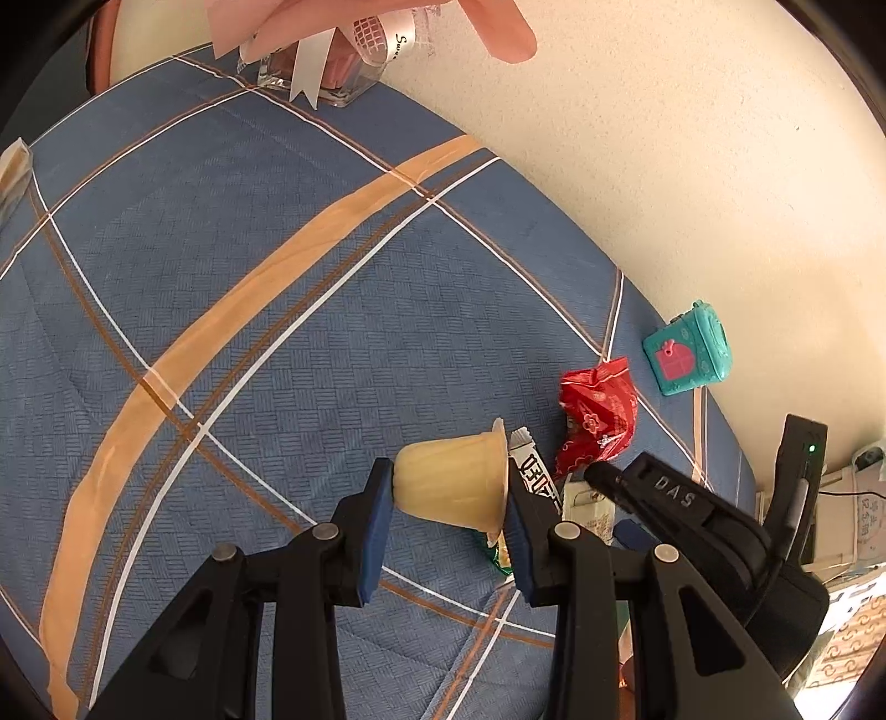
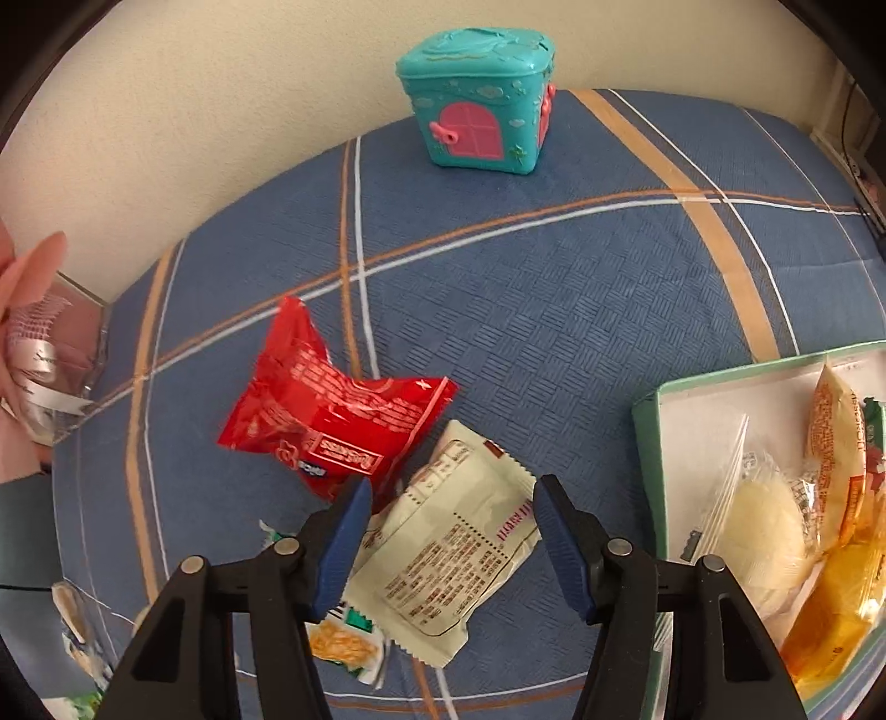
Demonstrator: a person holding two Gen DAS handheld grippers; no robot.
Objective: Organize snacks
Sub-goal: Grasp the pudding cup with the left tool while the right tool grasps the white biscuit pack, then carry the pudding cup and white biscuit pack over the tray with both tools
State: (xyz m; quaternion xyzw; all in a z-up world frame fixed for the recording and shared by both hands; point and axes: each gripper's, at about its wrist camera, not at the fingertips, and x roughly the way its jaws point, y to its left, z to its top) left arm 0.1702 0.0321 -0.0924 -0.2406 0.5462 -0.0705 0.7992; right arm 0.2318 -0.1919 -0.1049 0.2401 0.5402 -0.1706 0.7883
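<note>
On the black housing of the other gripper [image 1: 673, 493], as the left wrist view shows it, the raised letters "DAS" stand, turned upside down. Beside the held cup, a white wrapper [image 1: 534, 471] carries large black digits; they look like "031", but the rest is hidden. On the white ribbon [image 1: 401, 41] at the glass vase, a handwritten word begins with "Sw"; more I cannot read.

In the right wrist view, the cream snack packet [image 2: 459, 548] has small printed lines, too fine to read. The red snack packet [image 2: 332, 421] bears an upside-down label that is also not legible.
</note>
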